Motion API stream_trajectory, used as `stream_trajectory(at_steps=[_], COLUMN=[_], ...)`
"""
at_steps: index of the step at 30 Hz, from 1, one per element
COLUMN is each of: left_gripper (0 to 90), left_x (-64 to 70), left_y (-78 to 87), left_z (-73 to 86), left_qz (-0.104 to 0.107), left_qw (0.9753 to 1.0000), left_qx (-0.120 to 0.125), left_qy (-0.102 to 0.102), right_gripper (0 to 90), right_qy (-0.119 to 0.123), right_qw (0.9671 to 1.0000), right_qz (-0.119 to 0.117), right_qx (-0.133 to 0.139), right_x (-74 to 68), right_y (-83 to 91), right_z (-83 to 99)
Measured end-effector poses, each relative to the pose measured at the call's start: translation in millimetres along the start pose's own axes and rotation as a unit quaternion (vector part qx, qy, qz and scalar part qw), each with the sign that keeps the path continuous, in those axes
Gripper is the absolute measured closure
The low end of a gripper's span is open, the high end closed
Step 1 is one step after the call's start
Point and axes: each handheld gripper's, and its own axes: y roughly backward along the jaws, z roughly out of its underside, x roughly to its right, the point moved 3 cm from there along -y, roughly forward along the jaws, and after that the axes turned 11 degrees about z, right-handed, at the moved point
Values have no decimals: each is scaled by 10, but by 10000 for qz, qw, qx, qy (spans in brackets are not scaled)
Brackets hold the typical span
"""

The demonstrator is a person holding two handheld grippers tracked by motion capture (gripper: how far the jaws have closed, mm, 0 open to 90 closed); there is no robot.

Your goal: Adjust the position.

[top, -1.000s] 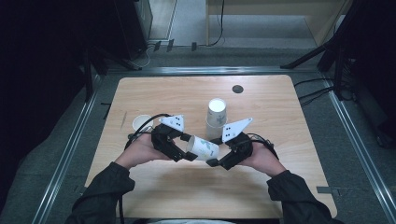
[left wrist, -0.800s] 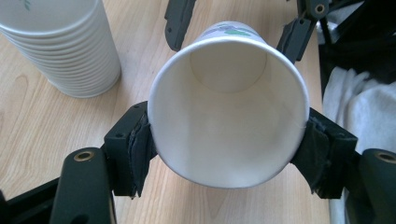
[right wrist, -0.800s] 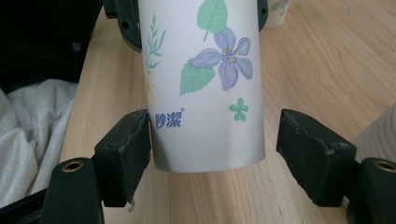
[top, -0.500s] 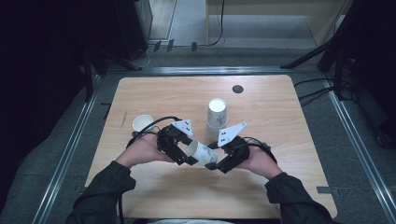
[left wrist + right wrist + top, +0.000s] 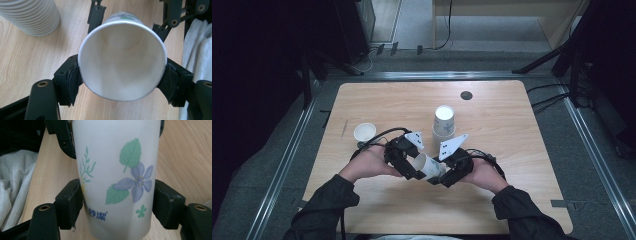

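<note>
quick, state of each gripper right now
Left gripper: closed on the paper cup near its open rim.
Right gripper: closed on the same paper cup, on its printed wall near the base.

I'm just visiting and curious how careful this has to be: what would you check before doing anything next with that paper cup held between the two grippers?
1. Left gripper grips the white flower-printed paper cup near its open rim, pads on both sides: ok.
2. Right gripper grips the same cup lower on its body, pads touching both sides: ok.
3. Cup not crushed; the rim looks only slightly oval: ok.
4. Cup empty, so tilting spills nothing: ok.
5. Space from the stack of upside-down white paper cups just beyond the grippers: ok, apart but close.
6. Small white open cup stands off to the left, out of the way: ok.
</note>
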Motion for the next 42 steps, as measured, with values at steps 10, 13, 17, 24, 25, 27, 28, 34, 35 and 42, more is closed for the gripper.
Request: stream_trajectory(at_steps=[10,13,17,24,25,27,28,34,35,42], left_gripper=[241,219,163,127,126,126,126,127,127,128], left_x=[-1,2,19,19,19,14,14,20,29,43], left_y=[13,35,66,136,151,180,196,269,277,274], left_z=[16,16,18,48,52,62,68,104,108,104], left_qz=[106,99,54,41,32,37,35,46,48,103], left_qw=[9997,9995,9991,9976,9972,9962,9956,9917,9903,9841], left_qx=[195,268,377,653,717,848,918,1268,1372,1766], left_qy=[-72,-140,-193,-245,-229,-211,-200,-220,-201,-167], right_gripper=[343,342,342,342,342,342,342,342,342,342], right_qy=[105,96,30,-50,-60,-88,-98,-204,-220,-341], right_qw=[9999,9999,9998,9994,9992,9991,9989,9978,9976,9955], right_qz=[-40,-31,-15,-27,-35,-55,-58,-126,-125,-197], right_qx=[48,106,187,348,383,417,458,620,647,861], right_x=[-3,5,37,80,83,90,95,110,112,130], right_y=[29,50,92,157,162,173,179,222,227,279], right_z=[-6,-12,-18,-45,-50,-56,-60,-92,-96,-118])
